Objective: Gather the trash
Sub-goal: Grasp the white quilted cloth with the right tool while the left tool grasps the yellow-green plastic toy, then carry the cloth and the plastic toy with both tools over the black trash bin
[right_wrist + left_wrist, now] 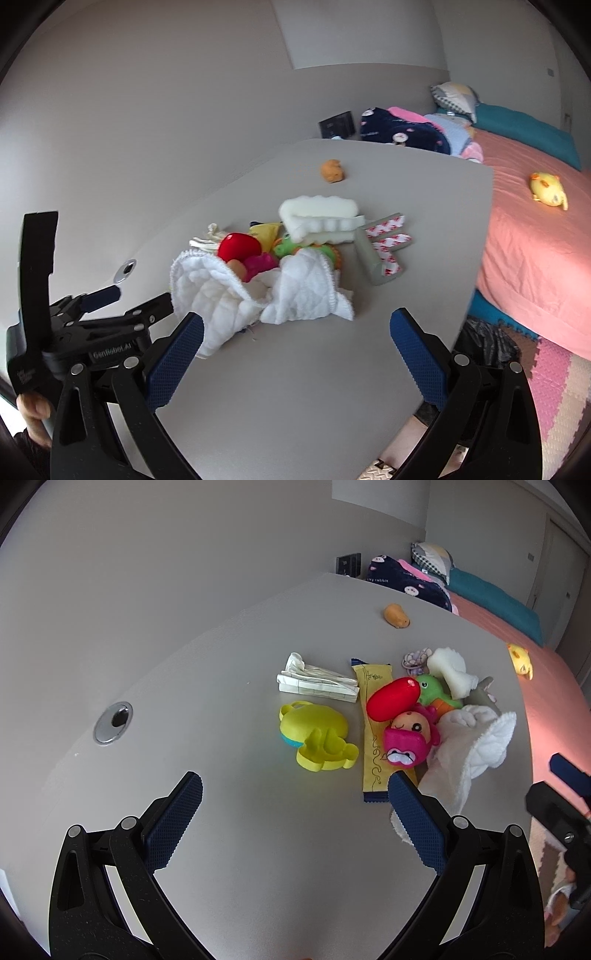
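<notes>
A long yellow wrapper lies flat on the grey table, partly under a red toy and a pink doll. Left of it lies folded white paper. My left gripper hovers open just short of the wrapper's near end, holding nothing. My right gripper is also open and empty, above bare table in front of a white quilted cloth. The left gripper shows at the left of the right wrist view.
A yellow plastic toy, green toy, white foam, grey corner guard and orange toy share the table. A cable hole sits left. A pink bed and dark plastic bag lie right.
</notes>
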A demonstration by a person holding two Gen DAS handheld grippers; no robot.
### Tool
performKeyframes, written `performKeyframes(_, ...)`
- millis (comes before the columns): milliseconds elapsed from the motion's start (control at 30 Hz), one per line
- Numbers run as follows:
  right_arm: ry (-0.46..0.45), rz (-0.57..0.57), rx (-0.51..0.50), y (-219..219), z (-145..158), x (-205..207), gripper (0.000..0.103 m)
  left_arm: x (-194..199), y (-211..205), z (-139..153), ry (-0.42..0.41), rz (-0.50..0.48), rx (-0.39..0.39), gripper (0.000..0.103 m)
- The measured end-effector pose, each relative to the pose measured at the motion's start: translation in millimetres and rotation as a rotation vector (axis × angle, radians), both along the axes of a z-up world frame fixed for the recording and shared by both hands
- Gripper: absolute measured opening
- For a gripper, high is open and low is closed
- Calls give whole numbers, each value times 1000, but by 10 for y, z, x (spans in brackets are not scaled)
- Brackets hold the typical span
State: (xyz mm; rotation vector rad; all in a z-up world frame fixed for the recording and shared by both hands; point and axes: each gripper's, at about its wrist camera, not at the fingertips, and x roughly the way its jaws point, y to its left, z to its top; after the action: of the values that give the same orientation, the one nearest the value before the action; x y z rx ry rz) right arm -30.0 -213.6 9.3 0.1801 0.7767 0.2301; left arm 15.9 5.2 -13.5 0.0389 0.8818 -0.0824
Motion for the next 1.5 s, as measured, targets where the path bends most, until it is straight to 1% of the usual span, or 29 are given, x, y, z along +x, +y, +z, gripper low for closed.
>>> performKeyframes(67,-4,22,2,32,-2,51,97,45,33,21,-10,8,-9,97)
performKeyframes(133,0,37,-4,64,-13,107,87,97,53,40,-21,17,-10,97)
performKeyframes(167,4,41,-7,71,-24,127,84,135,66,46,-24,19,-16,97)
performKeyframes(233,19,50,-15,97,-63,197,74,198,78,42,-20,20,-24,97)
performKeyframes(633,46,66,-41,130,-231,474,73,544,-49,-138,24,-25,17,97)
performKeyframes(700,56,70,-38,131,-266,512,71,583,-46,-172,33,-26,20,97)
performKeyframes(767,69,76,-29,130,-304,552,67,620,-38,-217,45,-27,21,93)
performKeyframes(833,77,85,-22,133,-335,588,63,652,-29,-266,62,-27,23,83)
performKeyframes(867,80,88,-18,134,-344,598,62,658,-22,-283,68,-29,19,81)
performKeyframes(1000,87,113,8,130,-364,620,51,674,-17,-309,65,-32,14,72)
performKeyframes(1033,87,117,15,127,-363,619,48,675,-21,-311,64,-35,13,66)
performKeyframes(1067,87,120,23,119,-361,618,47,667,-21,-314,67,-38,12,63)
performKeyframes(1100,88,125,30,112,-360,618,44,670,-23,-321,70,-41,9,58)
performKeyframes(1233,98,142,72,64,-357,624,37,643,-34,-324,58,-43,3,57)
performKeyframes(1367,81,140,90,19,-297,579,35,544,16,-271,51,-14,-9,57)
performKeyframes(1433,65,139,92,7,-239,534,35,459,50,-189,32,-9,-23,57)
performKeyframes(1500,43,142,90,1,-158,478,35,379,62,-109,12,-5,-18,57)
